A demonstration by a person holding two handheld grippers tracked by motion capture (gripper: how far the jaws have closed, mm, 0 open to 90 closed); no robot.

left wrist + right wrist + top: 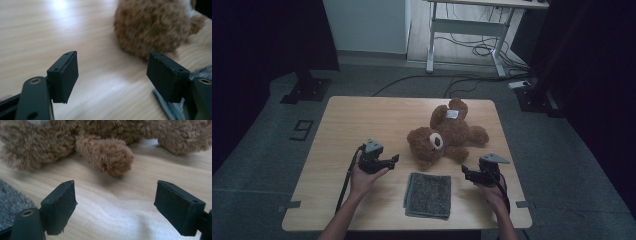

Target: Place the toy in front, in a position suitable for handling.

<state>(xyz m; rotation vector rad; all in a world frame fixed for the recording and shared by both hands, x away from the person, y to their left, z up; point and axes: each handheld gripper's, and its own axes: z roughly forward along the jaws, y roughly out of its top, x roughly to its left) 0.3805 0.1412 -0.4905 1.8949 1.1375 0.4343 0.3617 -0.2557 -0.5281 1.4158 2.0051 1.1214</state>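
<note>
1. Where the person's forearms come in at the near edge of the table (312,200), each hand carries a gripper just above the wood.
2. Nearest thing on the table: a grey towel (428,195), folded flat, near-centre, between the two hands.
3. Left gripper (393,160) sits left of the towel, tips aimed right toward the bear's head. Jaws spread wide, nothing between them. In the left gripper view (112,77) only bare wood lies in the gap.
4. Same view: the teddy bear (152,27) is ahead and right of the gap, not touching either pad; the towel edge (172,110) sits behind the right-hand jaw.
5. Right gripper (466,172) sits right of the towel, tips aimed left. Jaws released, wide apart, holding nothing.
6. Right gripper view (115,207): one bear limb ends just beyond the gap, resting on the wood, clear of both pads. Towel (12,202) is at the left edge of that view.
7. Teddy bear (447,137), brown, lies on its back past the towel, centre-right of the table. Head is nearest the towel; limbs are splayed toward the far and right sides. A white tag (452,114) is on the far limb.
8. Beyond the table: grey floor, loose cables (482,50), and a white desk frame (467,27) at the far side.
</note>
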